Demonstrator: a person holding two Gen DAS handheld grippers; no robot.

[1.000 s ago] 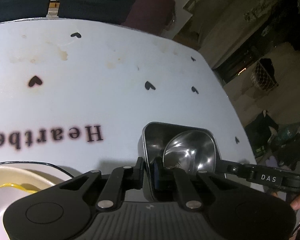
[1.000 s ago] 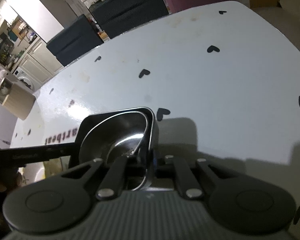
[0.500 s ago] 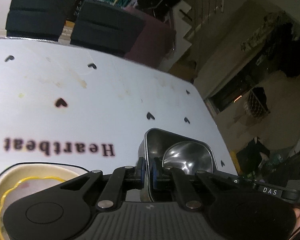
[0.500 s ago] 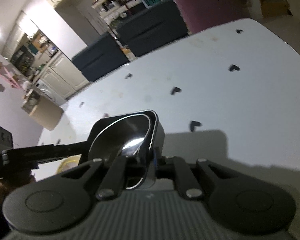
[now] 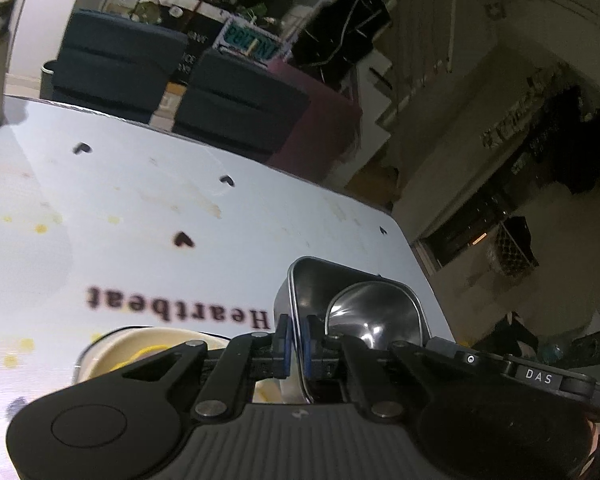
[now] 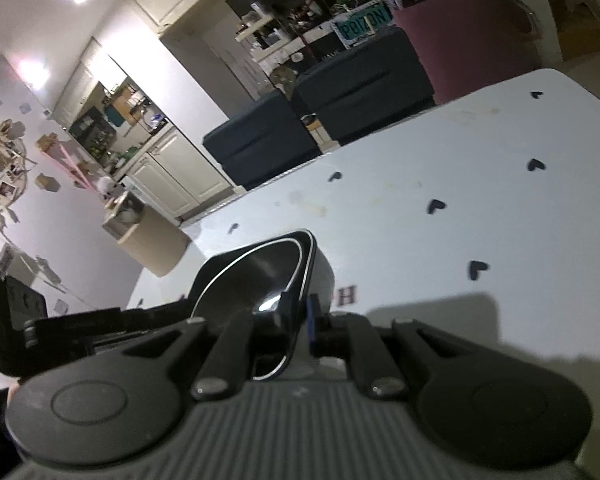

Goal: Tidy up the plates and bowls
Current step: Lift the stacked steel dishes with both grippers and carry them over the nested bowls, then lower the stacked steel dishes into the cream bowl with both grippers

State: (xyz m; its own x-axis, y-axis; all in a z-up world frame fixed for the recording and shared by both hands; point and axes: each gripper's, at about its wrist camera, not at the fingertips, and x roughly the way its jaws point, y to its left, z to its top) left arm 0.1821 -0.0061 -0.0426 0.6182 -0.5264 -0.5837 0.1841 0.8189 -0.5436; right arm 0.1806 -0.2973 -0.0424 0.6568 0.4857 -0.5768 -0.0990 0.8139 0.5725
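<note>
Gripping opposite walls of the steel bowl, we clamp our left gripper and right gripper on it above the counter.

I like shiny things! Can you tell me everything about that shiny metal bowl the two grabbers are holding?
The metal bowl is a squarish steel dish with rounded corners, a thin rolled rim and a mirror-bright inside. It looks empty. It is held tilted above the white table. The left gripper pinches one wall between its fingers, and the right gripper pinches the opposite wall. A cream bowl sits just beside it, lower down.
</note>
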